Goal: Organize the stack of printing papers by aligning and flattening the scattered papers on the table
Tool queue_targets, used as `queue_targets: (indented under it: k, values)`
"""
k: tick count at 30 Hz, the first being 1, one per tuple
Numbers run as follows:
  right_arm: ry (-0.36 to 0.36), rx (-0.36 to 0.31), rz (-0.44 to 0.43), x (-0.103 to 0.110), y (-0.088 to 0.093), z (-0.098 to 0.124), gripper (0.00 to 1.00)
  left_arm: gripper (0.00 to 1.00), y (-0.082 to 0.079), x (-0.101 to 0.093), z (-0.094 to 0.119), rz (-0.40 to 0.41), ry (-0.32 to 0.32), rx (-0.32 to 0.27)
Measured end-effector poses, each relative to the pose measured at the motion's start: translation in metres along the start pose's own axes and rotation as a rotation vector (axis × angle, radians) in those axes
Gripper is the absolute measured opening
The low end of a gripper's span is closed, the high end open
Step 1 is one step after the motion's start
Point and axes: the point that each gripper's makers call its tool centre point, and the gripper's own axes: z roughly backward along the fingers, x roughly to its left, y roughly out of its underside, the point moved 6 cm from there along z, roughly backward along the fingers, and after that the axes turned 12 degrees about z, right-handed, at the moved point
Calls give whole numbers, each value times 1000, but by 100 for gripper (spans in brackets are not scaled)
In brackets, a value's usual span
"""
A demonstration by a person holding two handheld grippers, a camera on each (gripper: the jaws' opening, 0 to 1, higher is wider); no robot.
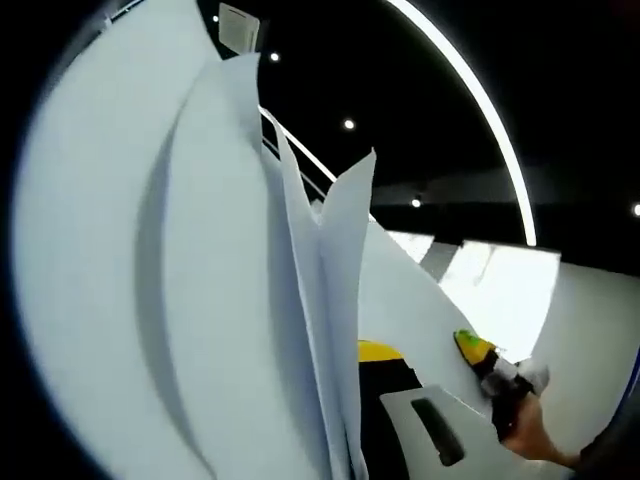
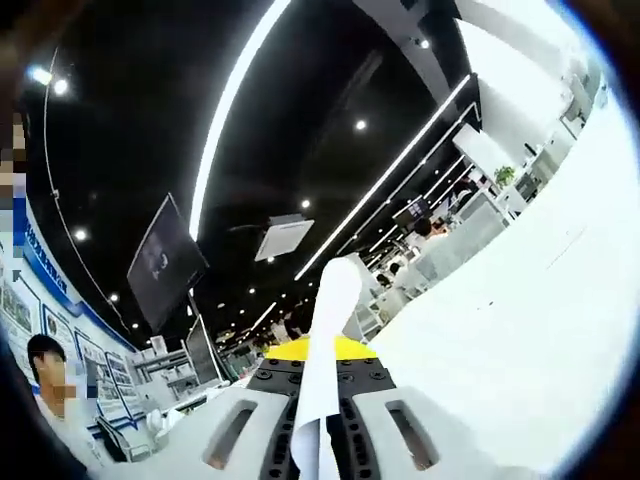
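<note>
Several white paper sheets [image 1: 210, 300] stand upright and fan apart at their top edges in the left gripper view. They run down beside the white jaw of my left gripper [image 1: 348, 425]; its other jaw is hidden behind them. It looks shut on the sheets. My right gripper [image 1: 487, 357], held by a hand [image 1: 535, 435], grips the far edge of a sheet [image 1: 410, 300]. In the right gripper view my right gripper [image 2: 320, 405] is shut on a thin paper edge [image 2: 330, 310] rising between its jaws. A broad white sheet [image 2: 520, 330] spreads to the right.
Both views tilt up toward a dark ceiling with long light strips [image 2: 235, 95]. A hanging monitor [image 2: 165, 260] and a ceiling vent [image 2: 280, 237] show in the right gripper view. A person [image 2: 55, 400] stands at lower left, with office desks [image 2: 440, 245] far back.
</note>
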Motion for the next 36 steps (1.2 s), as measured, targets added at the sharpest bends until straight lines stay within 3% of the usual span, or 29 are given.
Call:
queue_targets:
  k: [8,25,36]
  values:
    - [13,18,48,5,9,1,0,9,-7,4,2,47,21,-28]
    - [5,67,-39,18,34,-1,0,12,-6,3,2,44,28,-32]
    - [49,96,17,32,44,6,0,15,-9,4,3,53,32,-41]
